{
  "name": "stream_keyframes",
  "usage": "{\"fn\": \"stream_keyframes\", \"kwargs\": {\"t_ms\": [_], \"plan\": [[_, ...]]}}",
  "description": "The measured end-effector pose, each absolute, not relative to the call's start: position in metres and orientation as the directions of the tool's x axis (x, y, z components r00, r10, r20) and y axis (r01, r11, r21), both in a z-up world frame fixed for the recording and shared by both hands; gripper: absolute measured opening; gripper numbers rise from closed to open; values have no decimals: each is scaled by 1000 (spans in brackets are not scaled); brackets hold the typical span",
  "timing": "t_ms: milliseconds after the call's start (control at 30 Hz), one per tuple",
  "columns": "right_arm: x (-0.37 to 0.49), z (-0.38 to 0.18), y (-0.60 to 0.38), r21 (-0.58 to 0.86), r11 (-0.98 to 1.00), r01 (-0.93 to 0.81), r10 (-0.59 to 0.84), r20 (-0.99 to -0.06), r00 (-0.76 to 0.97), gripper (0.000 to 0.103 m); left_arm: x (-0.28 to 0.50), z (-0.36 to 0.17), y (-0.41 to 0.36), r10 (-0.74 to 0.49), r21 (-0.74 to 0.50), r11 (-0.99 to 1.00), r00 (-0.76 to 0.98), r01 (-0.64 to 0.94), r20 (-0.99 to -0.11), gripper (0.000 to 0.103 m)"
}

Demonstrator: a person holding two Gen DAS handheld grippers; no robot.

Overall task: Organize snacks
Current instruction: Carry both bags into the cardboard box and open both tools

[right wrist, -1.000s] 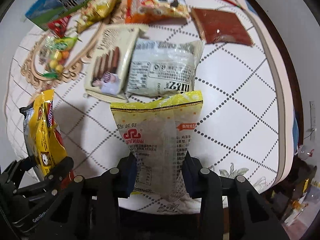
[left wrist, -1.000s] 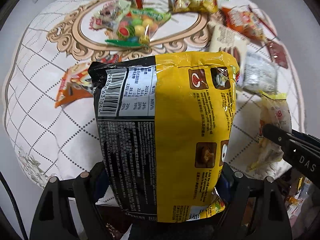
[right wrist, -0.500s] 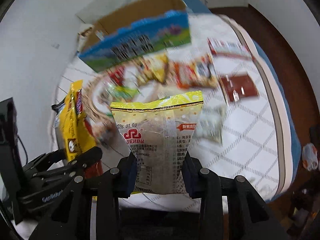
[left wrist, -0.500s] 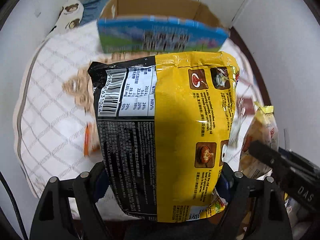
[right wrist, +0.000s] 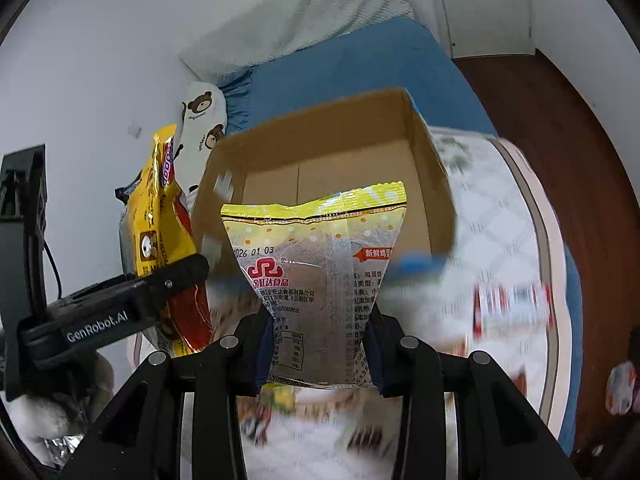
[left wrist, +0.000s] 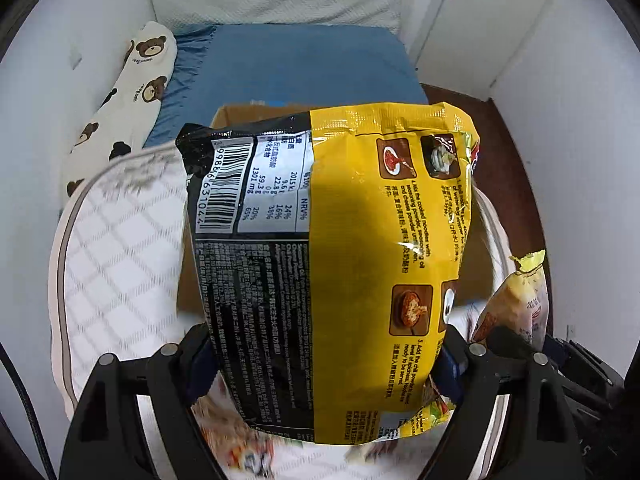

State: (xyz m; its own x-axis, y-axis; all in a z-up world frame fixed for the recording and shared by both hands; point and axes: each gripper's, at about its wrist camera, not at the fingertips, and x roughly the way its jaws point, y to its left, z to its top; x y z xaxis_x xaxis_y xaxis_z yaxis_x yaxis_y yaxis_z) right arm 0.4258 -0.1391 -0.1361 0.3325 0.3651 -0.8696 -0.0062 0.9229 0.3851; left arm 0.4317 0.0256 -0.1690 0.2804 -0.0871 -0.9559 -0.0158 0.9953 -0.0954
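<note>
My left gripper [left wrist: 324, 364] is shut on a yellow and black noodle packet [left wrist: 332, 264], held upright and hiding most of the cardboard box [left wrist: 248, 114] behind it. My right gripper [right wrist: 318, 344] is shut on a clear and yellow snack bag [right wrist: 316, 268], held in front of the open cardboard box [right wrist: 348, 168], whose inside looks bare. The noodle packet [right wrist: 168, 216] and left gripper [right wrist: 120, 308] show at the left of the right wrist view. The snack bag [left wrist: 516, 300] shows at the right of the left wrist view.
The box stands on a white quilted cloth [left wrist: 116, 248] with blurred snack packets [right wrist: 512, 304] on it. Behind lie a blue sheet [left wrist: 288, 64], a bear-print pillow [left wrist: 128, 96] and white walls. Brown floor [right wrist: 568, 128] is at the right.
Both grippers have lifted and swung from the snacks on the cloth toward the cardboard box, each still holding its packet. The box's open inside has come into view.
</note>
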Motion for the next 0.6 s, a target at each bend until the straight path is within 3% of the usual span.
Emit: {"fn": "stream_keyframes", "kwargs": {"t_ms": [267, 600], "plan": [[548, -202, -116, 363, 931, -16, 357, -904, 237, 41, 531, -237, 50, -83, -93, 994, 147, -63, -986, 85], [615, -259, -91, 326, 944, -53, 330, -928, 174, 44, 581, -296, 63, -93, -96, 993, 46, -63, -995, 85]]}}
